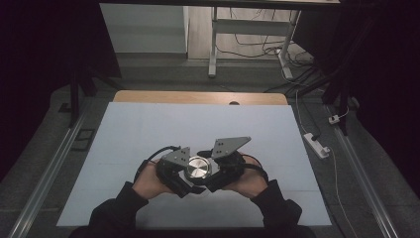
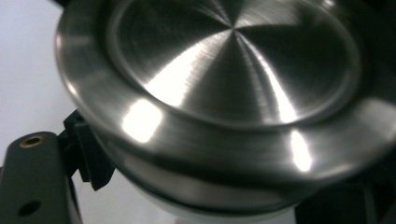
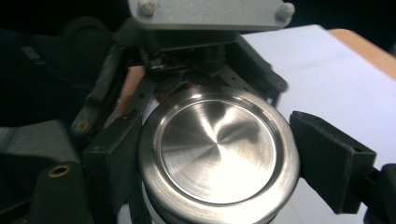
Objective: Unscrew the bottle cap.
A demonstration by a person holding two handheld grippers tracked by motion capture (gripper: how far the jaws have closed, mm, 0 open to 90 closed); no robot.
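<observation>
A round container with a brushed steel lid (image 1: 198, 168) (image 3: 217, 151) and a pale body is held just above the white mat, near its front edge. My left gripper (image 1: 179, 172) (image 2: 210, 191) comes in from the left, and its jaws sit against the container's body under the lid rim (image 2: 224, 135). One of its black fingers (image 2: 88, 156) shows at lower left. My right gripper (image 1: 217, 172) (image 3: 212, 158) comes in from the right. Its pads (image 3: 114, 161) press the lid's edge on both sides. The left gripper's grey plate (image 3: 210, 14) faces it across the lid.
The white mat (image 1: 198, 124) covers a wooden table (image 1: 198, 96), with open mat behind and to both sides of the hands. A white power strip (image 1: 317, 145) lies on the floor to the right. A desk frame (image 1: 247, 34) and cables stand beyond the table.
</observation>
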